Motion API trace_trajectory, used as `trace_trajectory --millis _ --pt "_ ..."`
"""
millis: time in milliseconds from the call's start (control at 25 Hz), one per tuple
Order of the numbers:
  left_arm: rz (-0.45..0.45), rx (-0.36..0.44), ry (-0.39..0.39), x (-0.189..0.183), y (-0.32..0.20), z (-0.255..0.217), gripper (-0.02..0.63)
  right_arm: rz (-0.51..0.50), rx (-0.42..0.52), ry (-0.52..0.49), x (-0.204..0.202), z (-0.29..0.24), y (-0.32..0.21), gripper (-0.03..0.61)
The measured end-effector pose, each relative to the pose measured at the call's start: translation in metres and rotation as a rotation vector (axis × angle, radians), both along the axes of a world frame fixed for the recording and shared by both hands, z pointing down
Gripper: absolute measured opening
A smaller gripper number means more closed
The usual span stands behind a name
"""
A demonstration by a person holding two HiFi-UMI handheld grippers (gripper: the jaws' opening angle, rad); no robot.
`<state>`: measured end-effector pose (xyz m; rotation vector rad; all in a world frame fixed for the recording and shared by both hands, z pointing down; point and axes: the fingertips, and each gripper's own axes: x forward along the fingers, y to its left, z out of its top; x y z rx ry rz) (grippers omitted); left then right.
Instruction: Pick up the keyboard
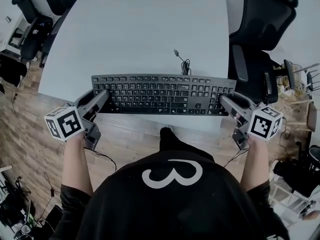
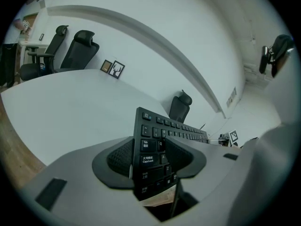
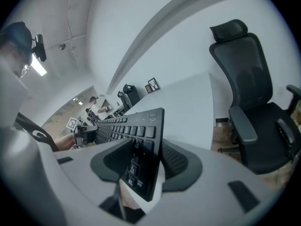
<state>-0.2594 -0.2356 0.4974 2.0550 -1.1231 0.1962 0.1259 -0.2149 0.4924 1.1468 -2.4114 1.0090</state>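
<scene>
White table (image 1: 150, 29), keyboard (image 1: 162, 94) long axis left-right, left tool (image 1: 102, 98) and right tool (image 1: 223, 100) clamping its ends

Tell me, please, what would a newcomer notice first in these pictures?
A black keyboard stretches along the near edge of the white table. The left tool and right tool clamp its two ends. A black office chair stands at the table's right.

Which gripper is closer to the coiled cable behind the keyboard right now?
Right. The right gripper clamps the keyboard's right end, and the coiled cable lies on the table just beyond it, towards the middle. The left gripper clamps the left end, clearly farther from the cable.
</scene>
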Motion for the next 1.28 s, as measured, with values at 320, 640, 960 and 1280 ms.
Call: trace_trajectory --millis 320,640,960,1280 --pt "-0.011 0.103 0.031 0.001 -0.002 0.001 0.209 0.001 0.118 -0.004 0.000 -0.007 -0.001 0.183" --pt "-0.022 0.185 0.021 -0.001 0.003 -0.009 0.209 0.016 0.176 -0.023 0.000 -0.011 0.004 0.183" --pt "0.006 -0.068 -0.009 0.001 -0.004 0.000 0.209 0.072 -0.065 -0.071 0.002 0.004 0.006 0.183" --pt "0.012 -0.077 -0.002 0.001 -0.006 0.003 0.209 0.082 -0.062 -0.076 0.001 0.004 0.005 0.183"
